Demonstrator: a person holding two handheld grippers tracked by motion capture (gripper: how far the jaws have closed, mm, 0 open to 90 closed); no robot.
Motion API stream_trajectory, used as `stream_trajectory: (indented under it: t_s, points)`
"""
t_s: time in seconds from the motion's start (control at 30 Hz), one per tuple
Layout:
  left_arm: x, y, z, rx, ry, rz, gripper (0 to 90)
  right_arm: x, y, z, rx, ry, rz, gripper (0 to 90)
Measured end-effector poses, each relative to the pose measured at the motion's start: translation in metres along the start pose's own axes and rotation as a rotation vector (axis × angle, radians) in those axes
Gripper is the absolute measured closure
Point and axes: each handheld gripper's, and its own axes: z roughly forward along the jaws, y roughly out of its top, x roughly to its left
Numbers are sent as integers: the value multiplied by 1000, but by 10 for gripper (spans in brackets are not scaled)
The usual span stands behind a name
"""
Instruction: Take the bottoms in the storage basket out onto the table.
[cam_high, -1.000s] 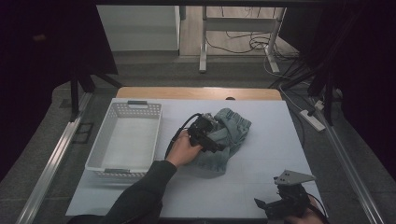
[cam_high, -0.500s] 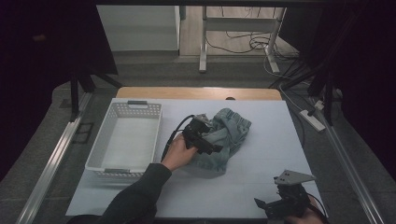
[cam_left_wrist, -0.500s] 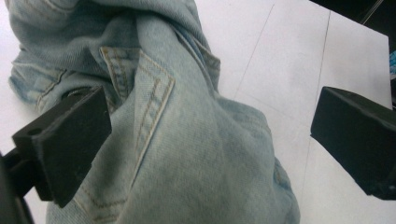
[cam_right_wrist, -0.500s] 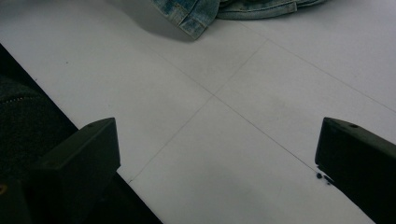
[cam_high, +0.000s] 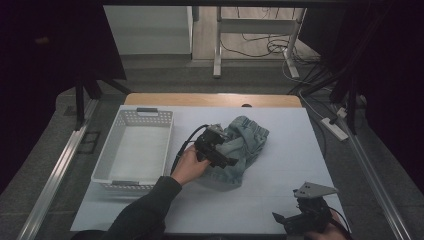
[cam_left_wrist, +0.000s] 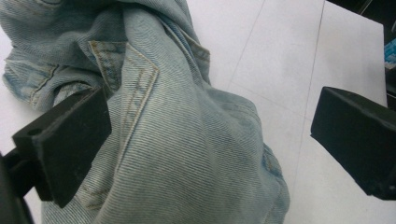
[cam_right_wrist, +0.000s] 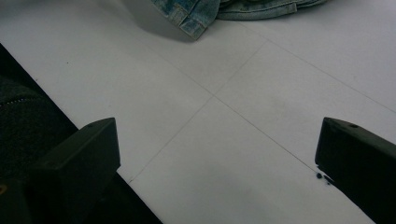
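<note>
A crumpled pair of light blue jeans (cam_high: 246, 141) lies in the middle of the white table. My left gripper (cam_high: 220, 152) rests on its left part, held by a hand. In the left gripper view the two jaws stand wide apart, so the left gripper (cam_left_wrist: 210, 140) is open, with a hump of the jeans (cam_left_wrist: 187, 158) bulging between them; a pocket seam lies by the left jaw. My right gripper (cam_high: 292, 220) sits low at the table's near right edge. In its own view the right gripper (cam_right_wrist: 219, 163) is open over bare table, with the jeans' hem (cam_right_wrist: 196, 14) far ahead.
A white perforated basket (cam_high: 107, 157) stands on the table's left side. Bare white tabletop (cam_high: 295, 160) spreads right of the jeans. Beyond the table are metal frame legs and cables on the floor (cam_high: 260, 47). A power strip (cam_high: 332, 127) lies off the right edge.
The left gripper has shifted slightly on the jeans, and the cloth has moved a little with it. The right gripper has stayed in place.
</note>
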Motion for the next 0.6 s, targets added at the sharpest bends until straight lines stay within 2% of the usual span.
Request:
stream_trajectory:
  t_s: [0.33,0.6]
  points:
    - [-1,-7,-4,7,-19,-16,0,0,0,0,-2,-2,3,2]
    - [-1,-10,-9,-6,-34,-17,0,0,0,0,-7,-1,2,2]
